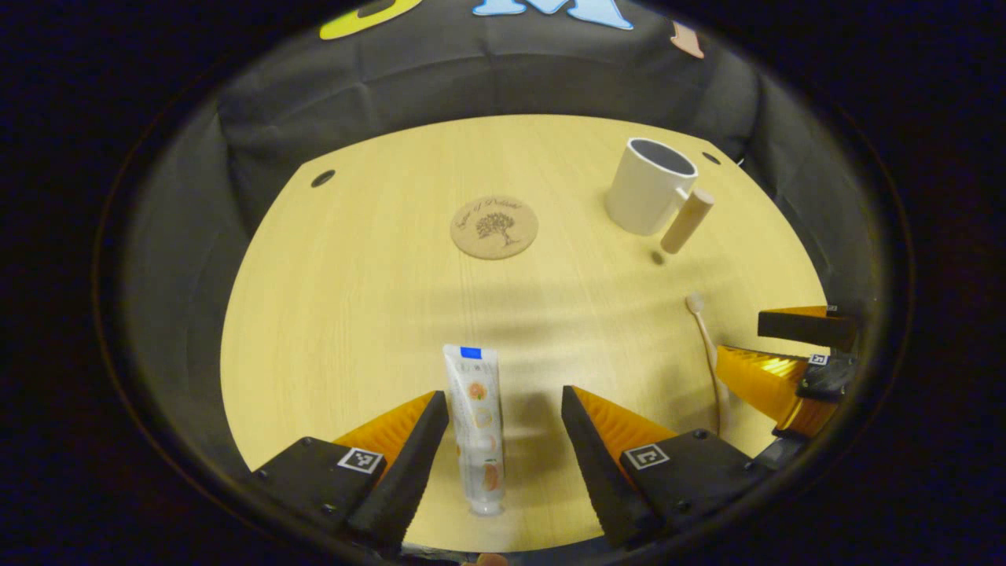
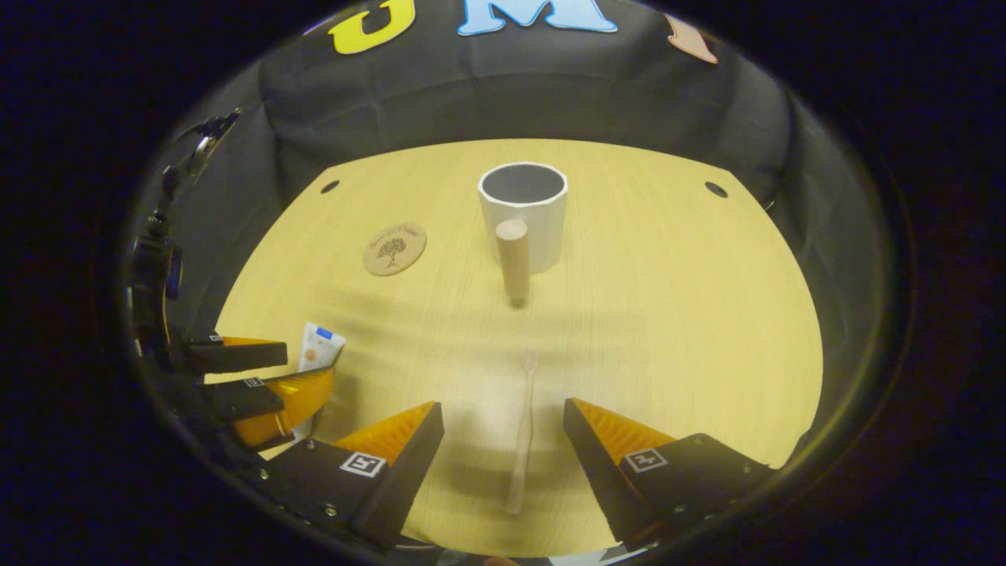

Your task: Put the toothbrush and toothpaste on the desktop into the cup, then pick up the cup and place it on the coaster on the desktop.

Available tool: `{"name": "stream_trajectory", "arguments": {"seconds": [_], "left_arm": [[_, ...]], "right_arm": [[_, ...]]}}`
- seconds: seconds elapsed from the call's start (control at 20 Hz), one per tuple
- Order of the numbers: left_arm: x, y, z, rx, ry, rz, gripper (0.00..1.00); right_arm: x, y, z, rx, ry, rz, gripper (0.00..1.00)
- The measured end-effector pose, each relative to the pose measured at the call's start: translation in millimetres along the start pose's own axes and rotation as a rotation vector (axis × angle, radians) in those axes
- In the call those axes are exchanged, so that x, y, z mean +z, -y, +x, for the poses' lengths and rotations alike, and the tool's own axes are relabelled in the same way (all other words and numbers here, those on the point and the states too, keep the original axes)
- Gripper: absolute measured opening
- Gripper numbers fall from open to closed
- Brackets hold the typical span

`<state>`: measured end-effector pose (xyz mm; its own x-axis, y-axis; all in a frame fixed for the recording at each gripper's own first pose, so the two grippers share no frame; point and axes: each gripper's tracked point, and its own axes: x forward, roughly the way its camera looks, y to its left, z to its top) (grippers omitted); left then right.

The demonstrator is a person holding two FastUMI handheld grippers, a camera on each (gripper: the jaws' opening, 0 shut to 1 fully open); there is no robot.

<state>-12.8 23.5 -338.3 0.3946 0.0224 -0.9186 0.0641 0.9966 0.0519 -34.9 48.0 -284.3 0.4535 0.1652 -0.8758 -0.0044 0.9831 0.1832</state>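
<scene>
Both tools stand wide open above the table (image 1: 330,314), nothing pressed between their fingers. In the left gripper view, the left tool (image 1: 503,440) straddles the toothpaste (image 1: 477,424), which lies flat on the wood between the two fingers, nearer the left finger, its cap end toward the camera and its crimped end pointing away; neither finger touches it as far as can be seen. Ahead of this tool, a little to its left, lies the round cork coaster (image 1: 494,227). Farther off to its right stands the cup (image 1: 649,189), upright, with its wooden handle facing the camera. The right tool (image 1: 786,354) shows at the far right, beside the toothbrush (image 1: 710,354).

In the right gripper view, the right tool (image 2: 503,440) brackets the toothbrush (image 2: 522,432), which lies flat and lengthwise between the fingers, head pointing away, apart from both. Straight ahead stands the cup (image 2: 534,212), handle toward this tool. The coaster (image 2: 394,248) lies ahead and left. The left tool (image 2: 271,369) sits at the left, over the toothpaste (image 2: 321,346).
</scene>
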Motion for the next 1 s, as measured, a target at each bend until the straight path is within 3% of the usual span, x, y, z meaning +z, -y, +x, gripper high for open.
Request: {"name": "stream_trajectory", "arguments": {"seconds": [0.45,0.85,0.9,1.0], "left_arm": [[-23.9,-21.0,35.0,0.008,-0.142,-0.043,0.95],[-21.6,-11.7,38.1,-0.014,-0.19,-0.015,0.93],[-21.0,-11.2,38.5,-0.015,-0.189,-0.014,0.89],[-20.4,-10.5,37.6,-0.014,-0.19,-0.011,0.78]], "right_arm": [[-32.4,4.1,26.6,-0.032,-0.217,-0.011,0.96],[-53.4,4.6,31.0,-0.048,-0.358,0.024,0.66],[-51.6,6.0,33.5,-0.048,-0.354,0.023,0.59],[-53.0,9.1,29.9,-0.061,-0.373,0.013,0.56]]}}
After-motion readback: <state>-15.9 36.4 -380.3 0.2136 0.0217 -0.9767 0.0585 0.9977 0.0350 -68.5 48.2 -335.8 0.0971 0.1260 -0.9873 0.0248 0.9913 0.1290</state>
